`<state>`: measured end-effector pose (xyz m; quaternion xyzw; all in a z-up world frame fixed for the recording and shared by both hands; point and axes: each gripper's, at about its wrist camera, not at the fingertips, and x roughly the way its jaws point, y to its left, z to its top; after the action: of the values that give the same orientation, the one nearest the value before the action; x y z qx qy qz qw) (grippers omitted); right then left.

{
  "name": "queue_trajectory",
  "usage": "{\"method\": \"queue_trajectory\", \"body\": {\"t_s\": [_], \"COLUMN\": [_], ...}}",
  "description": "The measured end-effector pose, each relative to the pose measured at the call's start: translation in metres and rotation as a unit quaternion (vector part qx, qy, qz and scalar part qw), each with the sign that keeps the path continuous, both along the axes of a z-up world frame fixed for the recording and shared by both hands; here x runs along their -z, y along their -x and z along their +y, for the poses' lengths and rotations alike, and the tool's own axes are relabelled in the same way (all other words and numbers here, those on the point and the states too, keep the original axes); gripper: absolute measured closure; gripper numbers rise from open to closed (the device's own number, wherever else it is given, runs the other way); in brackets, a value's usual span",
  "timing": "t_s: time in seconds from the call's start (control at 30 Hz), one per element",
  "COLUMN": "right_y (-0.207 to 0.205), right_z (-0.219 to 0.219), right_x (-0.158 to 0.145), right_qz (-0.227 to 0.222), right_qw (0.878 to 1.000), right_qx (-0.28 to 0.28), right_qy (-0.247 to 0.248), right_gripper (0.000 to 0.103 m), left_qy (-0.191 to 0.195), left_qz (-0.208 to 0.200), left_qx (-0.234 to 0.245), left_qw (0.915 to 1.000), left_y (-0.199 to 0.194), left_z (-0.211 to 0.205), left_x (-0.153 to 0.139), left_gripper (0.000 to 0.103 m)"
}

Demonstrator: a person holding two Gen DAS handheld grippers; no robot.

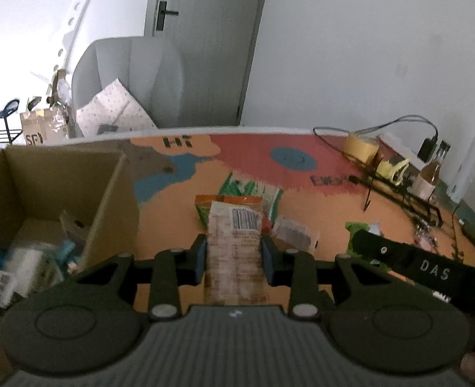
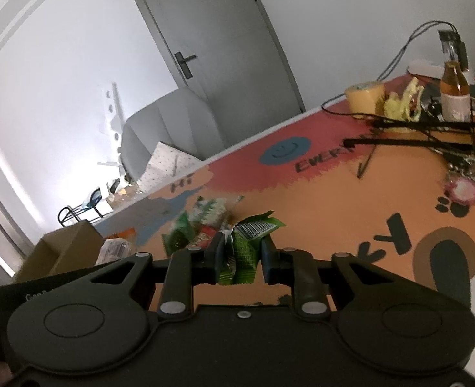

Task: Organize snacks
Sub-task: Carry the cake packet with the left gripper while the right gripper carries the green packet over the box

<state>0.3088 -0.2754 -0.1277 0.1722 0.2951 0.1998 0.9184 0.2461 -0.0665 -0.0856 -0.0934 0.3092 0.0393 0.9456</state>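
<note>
Left tool (image 1: 234, 251): clamped on brown snack packet (image 1: 232, 245), long axis pointing away; cardboard box (image 1: 108, 193) immediately left. Right tool (image 2: 242, 251): clamped on green packet (image 2: 247, 248).

Both wrist views look low across the table (image 1: 318, 225), sharing its far edge.

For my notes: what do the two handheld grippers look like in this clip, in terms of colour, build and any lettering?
Both are matte black. The left gripper and right gripper have blue finger pads, jointed linkage arms with silver rivets and two round embossed discs. The left has a grey ribbed centre plate. White lettering "DAS" shows on the right gripper's body in the left wrist view.
</note>
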Motion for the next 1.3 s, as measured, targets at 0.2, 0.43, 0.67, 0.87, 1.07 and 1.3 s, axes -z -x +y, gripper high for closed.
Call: {"method": "queue_trajectory", "body": {"t_s": [0.2, 0.43, 0.67, 0.87, 1.07, 1.3], "right_y": [0.007, 0.012, 0.015, 0.017, 0.019, 0.021], "right_z": [0.013, 0.027, 0.043, 0.058, 0.074, 0.092], "right_x": [-0.015, -0.028, -0.036, -0.043, -0.046, -0.048], "right_qz": [-0.015, -0.03, -0.043, -0.048, -0.047, -0.046], "right_qw": [1.0, 0.999, 0.998, 0.997, 0.997, 0.996], "right_qx": [-0.01, -0.024, -0.041, -0.056, -0.066, -0.078], "right_qy": [-0.004, -0.01, -0.014, -0.018, -0.017, -0.015], "right_gripper": [0.081, 0.081, 0.081, 0.081, 0.081, 0.081], "left_qy": [0.001, 0.003, 0.009, 0.013, 0.018, 0.024], "left_qz": [-0.02, -0.035, -0.047, -0.059, -0.062, -0.058], "left_qx": [-0.004, -0.011, -0.019, -0.028, -0.041, -0.06], "left_qw": [0.9998, 0.9993, 0.9987, 0.9978, 0.9971, 0.9962], "left_y": [0.011, 0.022, 0.031, 0.04, 0.045, 0.049], "left_z": [0.009, 0.024, 0.039, 0.054, 0.071, 0.094], "left_x": [-0.016, -0.029, -0.039, -0.047, -0.05, -0.046], "left_gripper": [0.069, 0.069, 0.069, 0.069, 0.069, 0.069]}}
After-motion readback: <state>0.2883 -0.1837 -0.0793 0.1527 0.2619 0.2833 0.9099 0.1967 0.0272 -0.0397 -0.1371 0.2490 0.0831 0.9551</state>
